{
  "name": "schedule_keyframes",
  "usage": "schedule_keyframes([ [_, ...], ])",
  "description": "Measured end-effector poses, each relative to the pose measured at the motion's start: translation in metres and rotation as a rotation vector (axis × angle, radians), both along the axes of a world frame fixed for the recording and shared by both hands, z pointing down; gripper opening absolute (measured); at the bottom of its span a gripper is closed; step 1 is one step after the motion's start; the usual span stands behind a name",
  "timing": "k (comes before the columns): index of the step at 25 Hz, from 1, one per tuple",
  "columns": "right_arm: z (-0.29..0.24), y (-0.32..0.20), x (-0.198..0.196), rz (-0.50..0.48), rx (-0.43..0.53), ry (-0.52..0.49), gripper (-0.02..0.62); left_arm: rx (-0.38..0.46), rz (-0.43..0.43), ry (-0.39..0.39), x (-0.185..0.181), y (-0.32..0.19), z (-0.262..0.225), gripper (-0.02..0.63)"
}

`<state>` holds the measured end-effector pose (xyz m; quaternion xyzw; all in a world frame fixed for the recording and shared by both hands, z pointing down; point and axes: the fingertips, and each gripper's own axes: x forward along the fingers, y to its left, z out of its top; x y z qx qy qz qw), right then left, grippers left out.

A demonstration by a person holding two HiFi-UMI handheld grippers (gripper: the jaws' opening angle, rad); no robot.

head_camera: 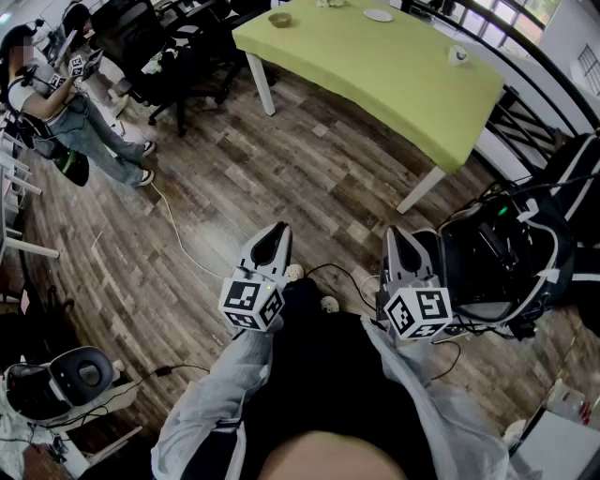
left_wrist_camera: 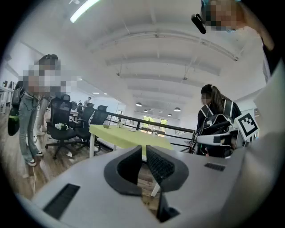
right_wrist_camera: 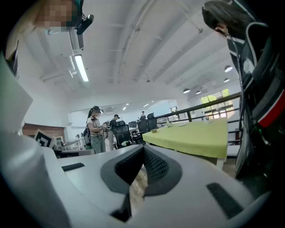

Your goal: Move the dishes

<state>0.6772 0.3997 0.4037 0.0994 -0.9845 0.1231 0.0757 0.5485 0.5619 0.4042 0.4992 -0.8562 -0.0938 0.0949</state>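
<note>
Well back from the green counter (head_camera: pixel 375 66), you hold both claws level over the wood floor (head_camera: pixel 281 178), with nothing in either. The left claw (head_camera: pixel 275 234) is pinched all but shut on air, and the right claw (head_camera: pixel 398 239) is fully closed and empty.

The dishes wait on the counter: a small bowl (head_camera: pixel 279 19) near its far left corner, a white plate (head_camera: pixel 379 15) along its far edge, and a cup (head_camera: pixel 457 54) toward its right end. The step in hand looks to be the approach. Walk up to the counter's near side first, then part one claw before reaching. The plate lies flat and will likely want a grip on its rim, the bowl a grip on its wall.

Watch the white cable (head_camera: pixel 178 234) trailing across the floor between you and the counter, and the black equipment cart (head_camera: pixel 506 262) just off the counter's right end. Office chairs (head_camera: pixel 141 37) and a person (head_camera: pixel 56 103) stand off the counter's left side, apart from your likely path.
</note>
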Motion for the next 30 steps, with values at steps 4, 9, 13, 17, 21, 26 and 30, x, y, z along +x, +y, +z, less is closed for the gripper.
schedule_keyframes([
  [4,0.006,0.003,-0.005,-0.001,-0.033,-0.017,0.005,-0.003,-0.009,0.009,0.004,0.010,0.002,0.043],
  [9,0.009,0.005,-0.015,0.006,-0.077,-0.012,0.005,-0.024,-0.043,0.029,0.000,0.024,0.012,0.043],
  [13,0.015,0.003,-0.029,-0.003,-0.080,0.011,0.005,-0.027,-0.074,0.039,-0.017,0.029,0.015,0.043],
  [17,0.022,-0.013,-0.052,0.006,-0.087,0.032,0.005,-0.002,-0.086,0.064,-0.043,0.015,0.018,0.043],
  [21,0.021,-0.033,-0.086,0.009,-0.074,0.046,0.005,-0.002,-0.086,0.067,-0.077,-0.006,0.019,0.043],
  [26,-0.007,-0.073,-0.150,0.006,-0.090,-0.008,0.071,0.006,-0.079,0.047,-0.145,-0.042,-0.001,0.043],
  [30,-0.024,-0.113,-0.207,0.035,-0.094,-0.009,0.145,0.011,-0.060,0.040,-0.208,-0.075,-0.018,0.043],
])
